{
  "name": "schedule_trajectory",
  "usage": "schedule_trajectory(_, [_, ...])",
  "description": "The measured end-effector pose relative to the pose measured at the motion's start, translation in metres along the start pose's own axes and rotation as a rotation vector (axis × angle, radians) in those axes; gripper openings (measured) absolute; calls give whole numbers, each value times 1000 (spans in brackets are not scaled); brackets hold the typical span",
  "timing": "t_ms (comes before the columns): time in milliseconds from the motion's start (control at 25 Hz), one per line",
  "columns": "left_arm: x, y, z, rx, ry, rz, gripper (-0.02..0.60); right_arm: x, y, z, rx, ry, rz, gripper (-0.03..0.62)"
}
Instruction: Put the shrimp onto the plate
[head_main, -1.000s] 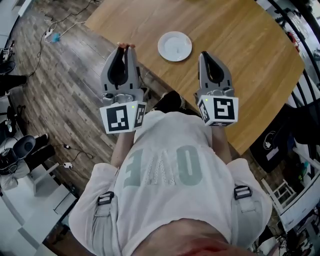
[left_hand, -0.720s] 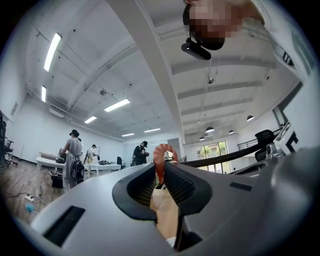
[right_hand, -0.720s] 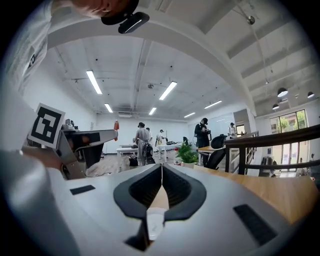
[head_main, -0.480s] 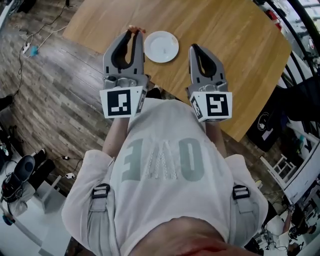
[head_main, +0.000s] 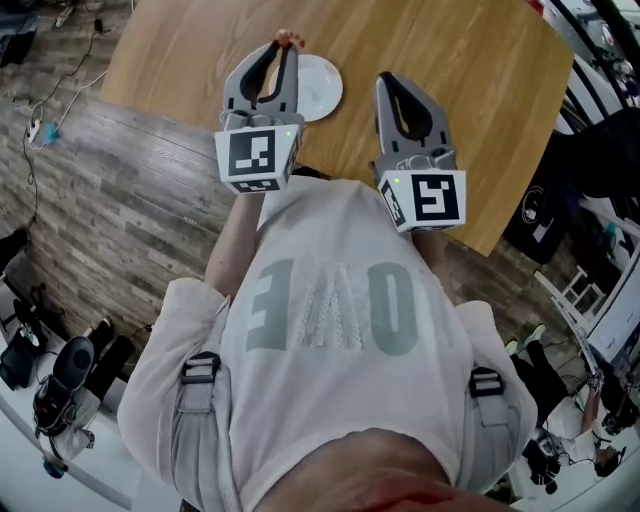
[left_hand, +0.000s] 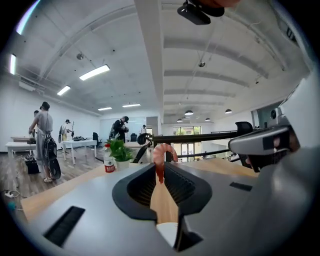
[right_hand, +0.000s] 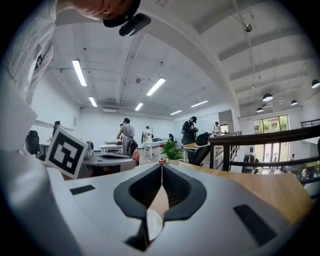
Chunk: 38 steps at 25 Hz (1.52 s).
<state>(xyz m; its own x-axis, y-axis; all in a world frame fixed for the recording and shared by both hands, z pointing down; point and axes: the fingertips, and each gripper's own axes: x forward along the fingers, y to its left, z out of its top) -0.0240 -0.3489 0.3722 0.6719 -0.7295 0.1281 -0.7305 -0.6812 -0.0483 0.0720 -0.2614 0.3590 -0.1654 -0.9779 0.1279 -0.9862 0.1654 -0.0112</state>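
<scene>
A pink curled shrimp (head_main: 288, 39) sticks out of the tips of my left gripper (head_main: 285, 47), which is shut on its tail. In the left gripper view the shrimp (left_hand: 161, 156) hangs pinched between the closed jaw tips (left_hand: 160, 172). The shrimp is held above the left rim of the white plate (head_main: 318, 88), which lies on the wooden table (head_main: 450, 60); the gripper body covers part of the plate. My right gripper (head_main: 385, 80) hovers just right of the plate, shut with nothing in it. Its jaws (right_hand: 161, 167) meet in the right gripper view, and a sliver of the plate (right_hand: 151, 224) shows below them.
The table's near edge (head_main: 180, 125) runs under both grippers, with wood-plank floor to the left. A potted plant and a small bottle (left_hand: 108, 162) stand far across the table. People and desks stand far off in the room. Railings and black gear lie at the right.
Both grippers have moved forward over the table. The left one has carried the shrimp from beyond the table edge to the plate's left rim. The right one stays shut beside the plate.
</scene>
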Motion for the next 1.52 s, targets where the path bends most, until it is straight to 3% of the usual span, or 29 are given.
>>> schedule_trajectory(320, [39, -11, -88, 6, 287, -97, 57, 5, -7, -1, 32, 13, -55, 18])
schedule_trajectory(560, [51, -30, -170, -9, 626, -205, 57, 7, -19, -6, 49, 25, -92, 18])
schedule_trajectory(840, [43, -38, -219, 42, 836, -264, 57, 7, -30, -13, 57, 54, -128, 18])
schedule_trajectory(1000, [41, -41, -232, 92, 918, -289, 58, 7, -39, -14, 69, 53, -154, 18])
schedule_trajectory(1200, [42, -45, -234, 135, 926, -307, 58, 6, -43, -13, 72, 48, -167, 18])
schedule_trajectory(1520, [44, -47, -229, 79, 897, -289, 80, 0, -51, -8, 81, 22, -197, 18])
